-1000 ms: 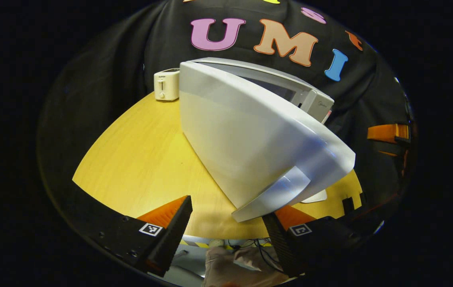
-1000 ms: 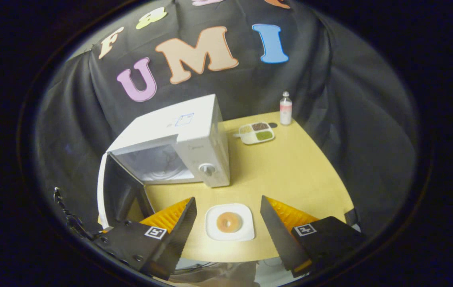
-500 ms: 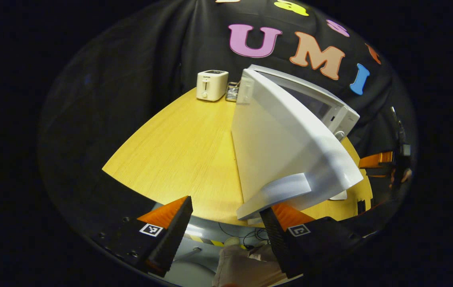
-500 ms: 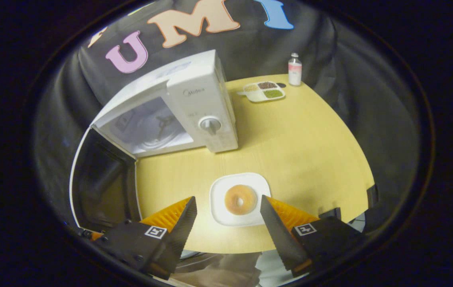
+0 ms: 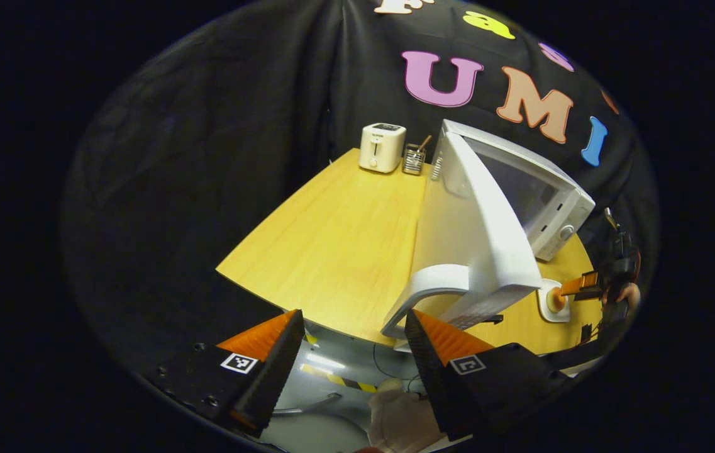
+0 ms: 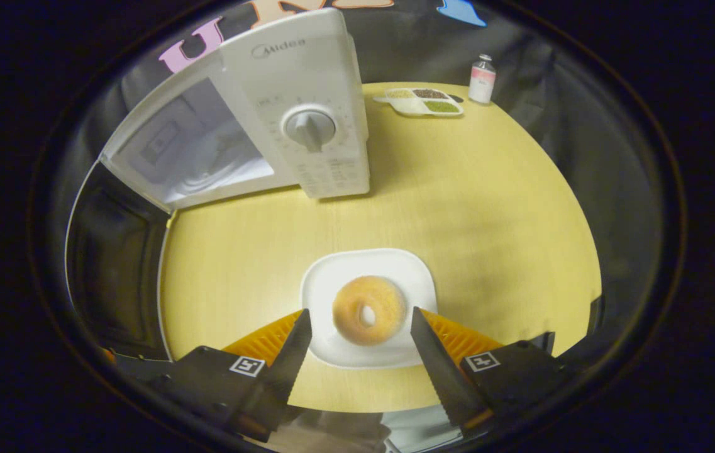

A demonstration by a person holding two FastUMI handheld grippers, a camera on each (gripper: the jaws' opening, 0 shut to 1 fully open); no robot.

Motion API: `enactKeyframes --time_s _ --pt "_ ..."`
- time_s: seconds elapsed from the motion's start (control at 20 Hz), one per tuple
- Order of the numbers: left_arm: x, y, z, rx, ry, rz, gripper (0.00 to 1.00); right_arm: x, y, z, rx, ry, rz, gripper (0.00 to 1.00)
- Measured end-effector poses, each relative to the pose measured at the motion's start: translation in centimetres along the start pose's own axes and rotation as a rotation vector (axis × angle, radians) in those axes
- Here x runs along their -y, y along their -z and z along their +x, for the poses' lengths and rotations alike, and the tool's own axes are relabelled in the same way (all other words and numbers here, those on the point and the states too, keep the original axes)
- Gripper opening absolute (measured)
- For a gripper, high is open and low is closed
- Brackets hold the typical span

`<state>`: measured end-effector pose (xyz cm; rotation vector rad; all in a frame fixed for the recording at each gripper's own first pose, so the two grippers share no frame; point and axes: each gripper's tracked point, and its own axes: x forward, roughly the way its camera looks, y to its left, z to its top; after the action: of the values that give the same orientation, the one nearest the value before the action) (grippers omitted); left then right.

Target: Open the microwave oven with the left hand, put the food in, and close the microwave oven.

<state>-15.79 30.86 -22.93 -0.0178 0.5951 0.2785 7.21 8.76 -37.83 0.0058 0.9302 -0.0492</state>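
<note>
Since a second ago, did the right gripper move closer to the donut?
Yes. The right gripper came down and forward toward the donut: the fixed plate looks bigger and now sits between its open fingers.

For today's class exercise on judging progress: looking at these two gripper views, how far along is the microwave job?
Done: the microwave door stands wide open. In hand: the right gripper, open, straddles the doughnut, which lies untouched on its white plate on the table. The left gripper is open beside the door handle. Left: grasp the food, place it inside the microwave, close the door.
</note>
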Motion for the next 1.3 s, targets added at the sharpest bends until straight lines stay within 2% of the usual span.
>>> enactKeyframes --time_s 0.2,0.4,0.65,0.7,0.8,0.9,1.05,1.1,1.15,1.2,1.25,1.3 --pt "-2.0 -3.7 -1.9 0.111 -0.056 -0.061 0.94 1.4 0.7 1.9 -0.063 0.041 -0.016 0.99" --pt "-2.9 -7.2 -3.2 0.221 -0.098 -0.121 0.94 0.9 0.9 2.7 -0.085 0.006 0.050 0.98" --pt "-3.4 -11.6 -4.5 0.367 -0.167 -0.156 0.94 0.5 1.6 3.1 -0.104 0.012 0.023 0.98" --pt "-3.0 -12.1 -4.5 0.382 -0.162 -0.166 0.94 0.3 1.8 3.3 -0.107 0.017 0.012 0.90" --pt "-2.7 -12.7 -4.3 0.397 -0.149 -0.184 0.90 0.2 1.6 3.5 -0.091 0.027 0.001 0.87" --pt "-2.3 -12.4 -4.1 0.381 -0.142 -0.189 0.93 -0.2 1.7 3.4 -0.089 0.010 0.004 0.84" --pt "-1.2 -12.3 -3.7 0.369 -0.118 -0.182 0.93 -0.7 1.7 2.6 -0.066 0.002 0.012 0.71" --pt "-1.0 -12.4 -3.5 0.366 -0.114 -0.183 0.94 -1.1 1.5 2.2 -0.050 -0.014 0.021 0.76" --pt "-0.8 -12.6 -3.3 0.365 -0.109 -0.187 0.94 -1.7 1.6 1.7 -0.038 -0.035 0.024 0.71" --pt "-0.6 -12.7 -3.0 0.363 -0.102 -0.189 0.94 -2.4 1.6 1.1 -0.026 -0.054 0.022 0.76" --pt "-0.4 -12.8 -3.0 0.358 -0.094 -0.186 0.94 -2.8 1.6 0.6 -0.013 -0.066 0.014 0.71" --pt "-0.3 -12.7 -2.7 0.353 -0.087 -0.179 0.93 -3.4 1.7 0.0 -0.003 -0.074 0.005 0.76"
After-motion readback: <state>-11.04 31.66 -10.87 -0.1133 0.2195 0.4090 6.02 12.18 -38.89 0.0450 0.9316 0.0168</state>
